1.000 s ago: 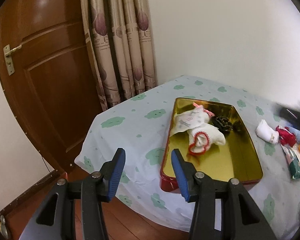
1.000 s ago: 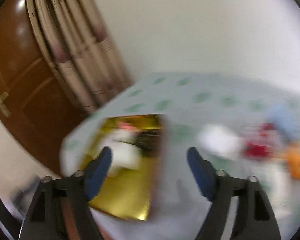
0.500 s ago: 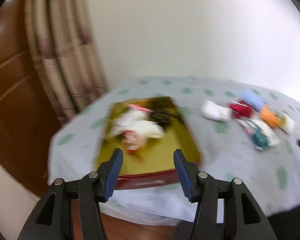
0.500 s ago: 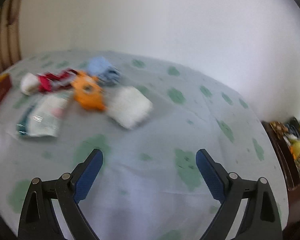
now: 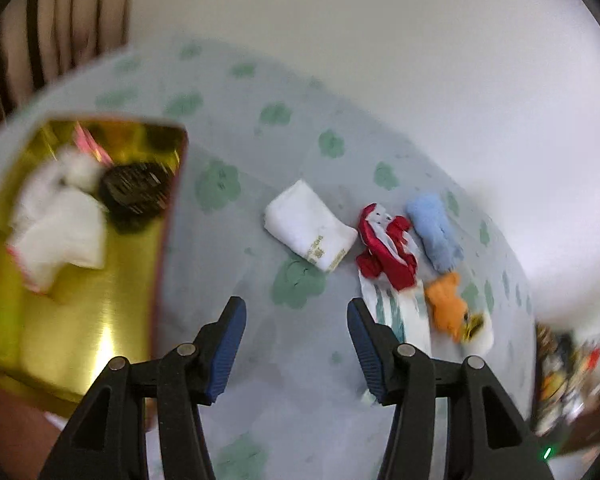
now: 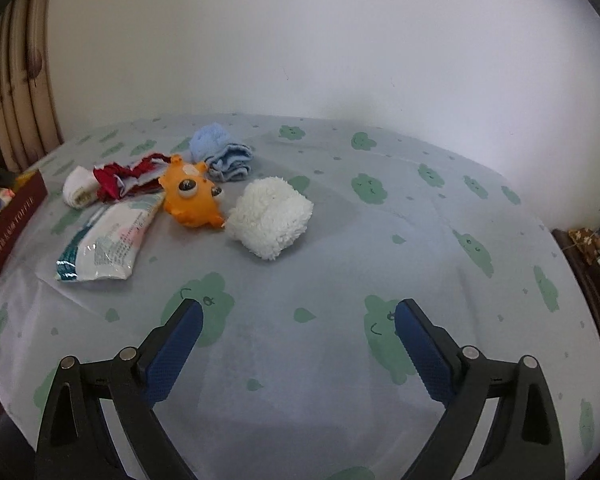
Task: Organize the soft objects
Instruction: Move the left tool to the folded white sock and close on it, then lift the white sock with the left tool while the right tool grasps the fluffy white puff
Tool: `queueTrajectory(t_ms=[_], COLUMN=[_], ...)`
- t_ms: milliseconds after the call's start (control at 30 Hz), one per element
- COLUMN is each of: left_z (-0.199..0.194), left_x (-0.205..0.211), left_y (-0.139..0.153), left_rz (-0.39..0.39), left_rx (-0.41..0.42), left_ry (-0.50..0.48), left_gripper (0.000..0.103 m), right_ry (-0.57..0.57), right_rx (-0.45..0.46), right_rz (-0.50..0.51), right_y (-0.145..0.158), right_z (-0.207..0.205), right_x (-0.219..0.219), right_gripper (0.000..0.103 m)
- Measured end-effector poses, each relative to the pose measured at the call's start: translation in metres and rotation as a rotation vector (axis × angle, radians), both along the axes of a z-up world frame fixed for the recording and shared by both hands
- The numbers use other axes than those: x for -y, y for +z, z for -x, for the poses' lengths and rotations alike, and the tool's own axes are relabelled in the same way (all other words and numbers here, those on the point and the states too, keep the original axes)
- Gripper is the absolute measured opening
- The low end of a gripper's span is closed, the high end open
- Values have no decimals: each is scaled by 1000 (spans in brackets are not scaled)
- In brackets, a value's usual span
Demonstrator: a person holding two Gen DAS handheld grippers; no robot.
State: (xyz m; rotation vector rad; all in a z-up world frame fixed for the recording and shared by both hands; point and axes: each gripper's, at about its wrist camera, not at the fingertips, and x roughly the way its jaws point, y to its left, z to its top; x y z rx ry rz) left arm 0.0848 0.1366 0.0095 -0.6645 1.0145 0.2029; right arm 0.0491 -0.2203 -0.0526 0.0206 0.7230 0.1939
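Fingers on both grippers are sitting spread, holding nothing: left gripper (image 5: 296, 332), right gripper (image 6: 298, 330). Gold tray (image 5: 80, 300) at left is holding white cloths (image 5: 60, 220) and a dark item (image 5: 136, 190). Farther out on the surface (image 6: 340, 240), loose items are lying clustered: tissue pack (image 6: 108, 240), orange toy (image 6: 192, 196), fluffy white roll (image 6: 270, 216), white sock (image 5: 310, 224), red cloth (image 5: 388, 248), blue cloth (image 6: 220, 152). Left view is swinging right since 0.5 s ago; the tray is sliding toward frame edge.
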Motion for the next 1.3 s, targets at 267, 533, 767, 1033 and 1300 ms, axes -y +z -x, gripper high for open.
queueTrajectory(t_ms=[267, 533, 767, 1033, 1300], left_z=[-47, -80, -112, -140, -141], left_x=[-24, -30, -26, -13, -12], left_y=[-44, -61, -63, -66, -64], left_rz=[197, 242, 205, 124, 68], left_rx=[-120, -168, -169, -278, -265], left_ry=[151, 207, 160, 130, 45], left_gripper=[54, 54, 65, 79, 25], right_ry=[-11, 21, 41, 54, 40], right_rx=[-50, -70, -95, -134, -159], right_rz=[-180, -203, -234, -261, -306], right_y=[-5, -8, -11, -16, -20], right_z=[-6, -10, -13, -18, -22], right_x=[28, 28, 31, 33, 41], right_gripper=[96, 96, 96, 96, 99])
